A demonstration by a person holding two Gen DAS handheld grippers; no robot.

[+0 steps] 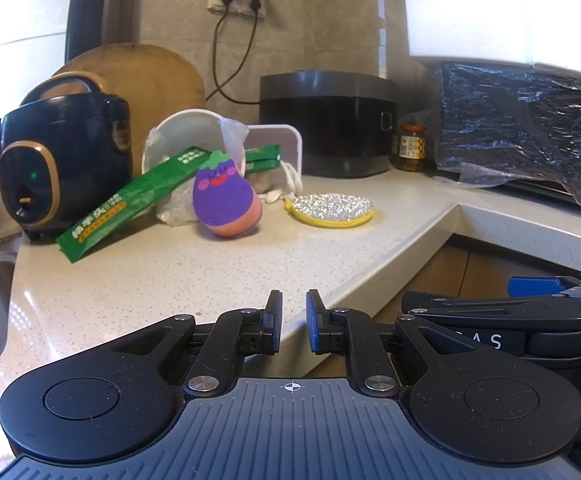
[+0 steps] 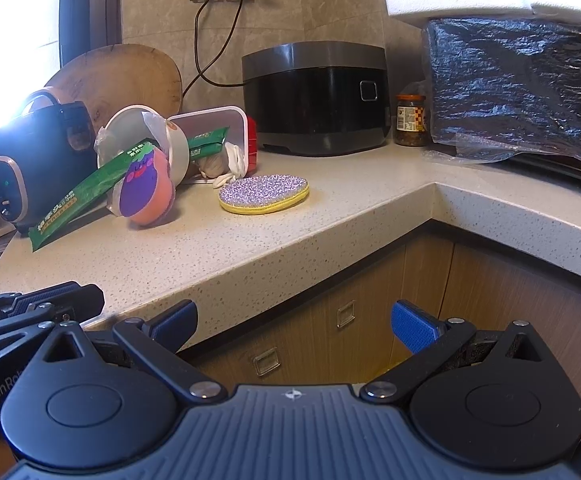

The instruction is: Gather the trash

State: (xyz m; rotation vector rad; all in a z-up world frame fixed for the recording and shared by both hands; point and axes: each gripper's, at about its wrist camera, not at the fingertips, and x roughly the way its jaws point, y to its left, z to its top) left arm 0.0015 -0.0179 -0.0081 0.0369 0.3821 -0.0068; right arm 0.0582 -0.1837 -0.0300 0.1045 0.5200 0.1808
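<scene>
Trash is gathered in a loose heap toward the back left of the speckled desk [image 1: 218, 272]: a long green wrapper [image 1: 130, 208] is propped aslant out of a tipped white cup [image 1: 186, 140], a second green wrapper [image 1: 262, 158] lies behind it against a white lidded box [image 1: 286, 140], and crumpled clear plastic [image 1: 178, 208] is seen beneath. An eggplant-shaped sponge [image 1: 226, 204] is stood in front of the heap, and a round glittery scrubber [image 1: 334, 208] is laid flat just to its right. The left gripper [image 1: 293, 320] is held over the near edge of the desk, its jaws drawn to a narrow gap with nothing between them; the heap lies well ahead of it and slightly to the left. The right gripper [image 2: 294, 328] is held off the desk edge, in front of the cabinet drawers [image 2: 346, 314], its jaws spread wide and empty; the green wrapper [image 2: 86, 196] is seen far ahead and to its left. A dark rice cooker [image 1: 66, 160] is stood beside the heap.
</scene>
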